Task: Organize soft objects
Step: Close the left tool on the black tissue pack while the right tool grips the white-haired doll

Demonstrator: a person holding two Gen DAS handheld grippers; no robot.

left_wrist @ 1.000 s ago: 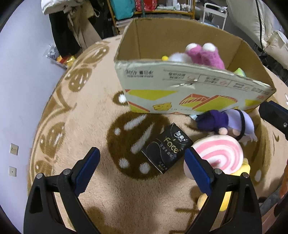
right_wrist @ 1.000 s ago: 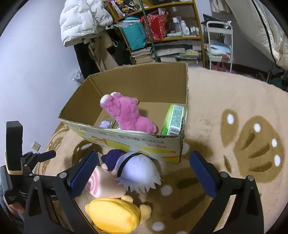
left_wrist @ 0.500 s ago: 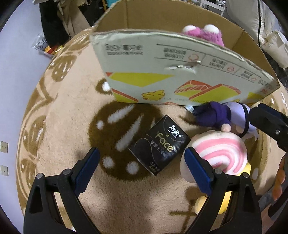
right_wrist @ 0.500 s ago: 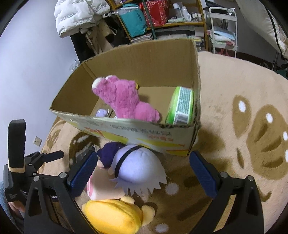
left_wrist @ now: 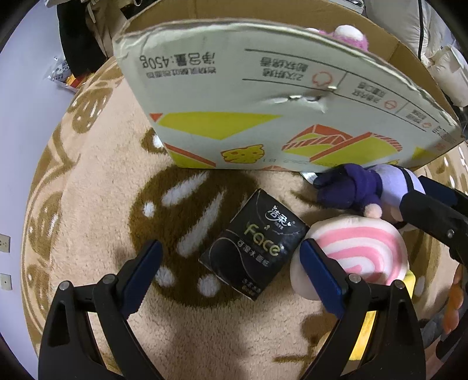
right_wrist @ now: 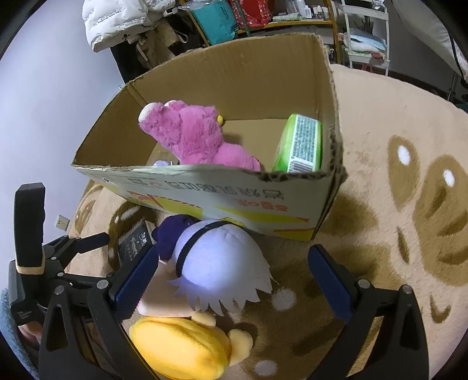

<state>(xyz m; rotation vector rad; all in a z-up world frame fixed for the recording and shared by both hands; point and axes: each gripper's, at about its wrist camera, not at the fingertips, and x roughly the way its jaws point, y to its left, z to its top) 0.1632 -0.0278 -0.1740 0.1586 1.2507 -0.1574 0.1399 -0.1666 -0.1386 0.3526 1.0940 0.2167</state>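
A black tissue pack lies on the rug between the fingers of my open left gripper. Beside it sit a pink-and-white swirl plush and a purple-and-lilac doll. My open right gripper hovers over that lilac doll, with a yellow plush below it. The cardboard box holds a pink plush bear and a green tissue pack. The left gripper's body shows at the right wrist view's left edge.
A tan rug with brown patterns covers the floor. Shelves with books and bags and a white jacket stand behind the box. A white wall with sockets lies to the left.
Both grippers have moved forward and lower toward the box. The tissue pack now sits nearer between the left fingers, and the lilac doll between the right ones. Both stay open.
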